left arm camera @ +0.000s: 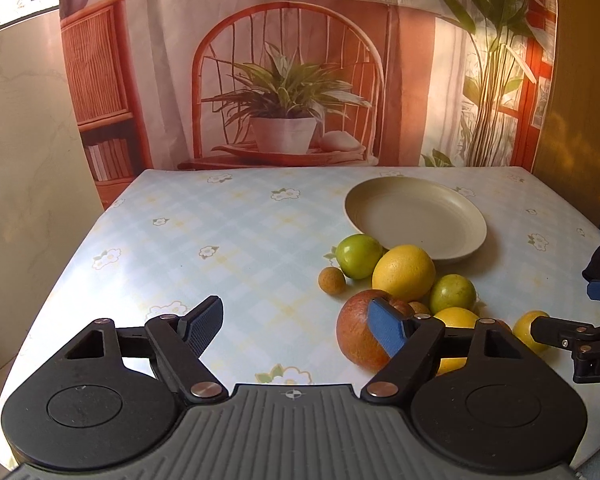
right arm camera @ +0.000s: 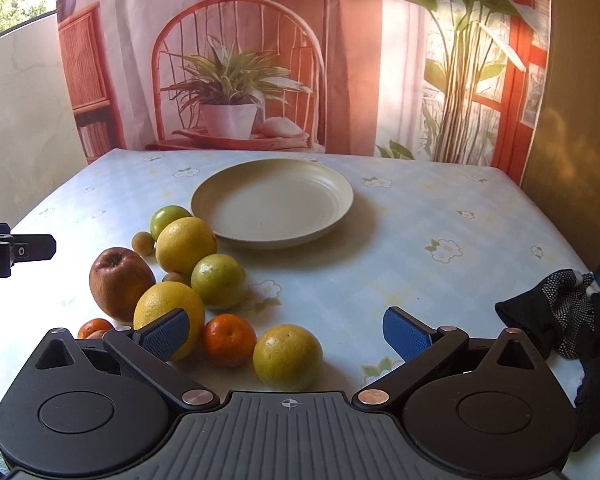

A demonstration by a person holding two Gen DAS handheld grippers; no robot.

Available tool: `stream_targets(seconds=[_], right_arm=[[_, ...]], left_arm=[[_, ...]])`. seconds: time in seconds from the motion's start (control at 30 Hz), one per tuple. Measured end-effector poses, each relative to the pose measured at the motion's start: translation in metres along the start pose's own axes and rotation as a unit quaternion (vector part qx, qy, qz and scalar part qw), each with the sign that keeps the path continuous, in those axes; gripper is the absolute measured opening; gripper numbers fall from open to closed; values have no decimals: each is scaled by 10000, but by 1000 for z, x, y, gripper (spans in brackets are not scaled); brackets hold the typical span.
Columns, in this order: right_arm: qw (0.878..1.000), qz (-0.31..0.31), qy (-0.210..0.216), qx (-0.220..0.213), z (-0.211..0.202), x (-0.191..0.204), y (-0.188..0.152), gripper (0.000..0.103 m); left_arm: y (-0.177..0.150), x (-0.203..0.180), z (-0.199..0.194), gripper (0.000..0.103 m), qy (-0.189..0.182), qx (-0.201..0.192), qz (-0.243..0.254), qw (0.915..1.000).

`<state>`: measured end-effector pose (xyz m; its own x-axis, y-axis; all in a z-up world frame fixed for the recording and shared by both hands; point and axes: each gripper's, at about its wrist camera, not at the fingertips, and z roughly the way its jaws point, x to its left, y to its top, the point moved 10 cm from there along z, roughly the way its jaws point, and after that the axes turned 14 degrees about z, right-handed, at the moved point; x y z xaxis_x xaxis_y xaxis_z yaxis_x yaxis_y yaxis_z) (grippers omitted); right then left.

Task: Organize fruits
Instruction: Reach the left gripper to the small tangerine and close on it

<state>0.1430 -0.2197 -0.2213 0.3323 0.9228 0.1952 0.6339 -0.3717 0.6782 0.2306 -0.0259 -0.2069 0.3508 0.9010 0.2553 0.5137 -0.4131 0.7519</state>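
Note:
A cluster of fruit lies in front of an empty cream plate (right arm camera: 332,184): a red-brown apple (right arm camera: 120,280), yellow citrus (right arm camera: 186,244), green fruits (right arm camera: 218,286), a tangerine (right arm camera: 228,340) and small brown longans (right arm camera: 143,243). My right gripper (right arm camera: 286,316) hangs open just above the table, and a yellow-green citrus (right arm camera: 288,356) sits between its blue pads untouched. My left gripper (left arm camera: 296,326) is open over bare cloth. Its right pad overlaps the apple (left arm camera: 352,340) in the picture, with nothing between the fingers. The plate (left arm camera: 416,220) lies beyond the fruit.
A black dotted glove (right arm camera: 560,320) lies at the table's right edge. A printed backdrop of a chair and plants hangs behind the table (right arm camera: 420,220), and a pale wall stands on the left. The flowered cloth left of the fruit and right of the plate is bare.

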Motion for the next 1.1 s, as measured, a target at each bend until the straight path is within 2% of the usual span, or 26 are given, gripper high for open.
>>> stream_targets(seconds=[0.13, 0.23, 0.33, 0.4, 0.47, 0.57, 0.63, 0.73, 0.83, 1.1], right_arm=[[10000, -41, -32, 15, 6, -5, -11, 96], [10000, -28, -23, -55, 10, -11, -13, 88], [9998, 163, 111, 58, 14, -17, -15, 85], [9996, 174, 184, 118, 16, -18, -17, 78], [9995, 123, 221, 181, 18, -17, -19, 74], [9989, 98, 315, 345, 22, -15, -24, 68], [9986, 80, 339, 405, 24, -13, -25, 68], [9987, 7, 335, 382, 23, -11, -26, 68], [9985, -36, 360, 404, 23, -10, -27, 68], [9978, 12, 431, 502, 22, -10, -31, 68]], left_arm=[[-7, 1, -1, 82, 132, -52, -49, 9999], [-9, -1, -4, 82, 15, -80, -140, 9999], [-11, -5, -5, 82, -94, -108, -128, 9998], [-14, -10, -3, 82, -222, -38, -98, 9997], [-16, -14, -1, 82, -390, 11, -163, 9991], [-19, -15, 0, 82, -299, 98, -91, 9995], [-21, -14, 0, 82, -264, 105, -85, 9996], [-23, -14, 0, 82, -426, 118, -202, 9988], [-26, -13, -1, 82, -245, 212, -129, 9994], [-29, -13, -5, 86, -245, 261, -159, 9992]])
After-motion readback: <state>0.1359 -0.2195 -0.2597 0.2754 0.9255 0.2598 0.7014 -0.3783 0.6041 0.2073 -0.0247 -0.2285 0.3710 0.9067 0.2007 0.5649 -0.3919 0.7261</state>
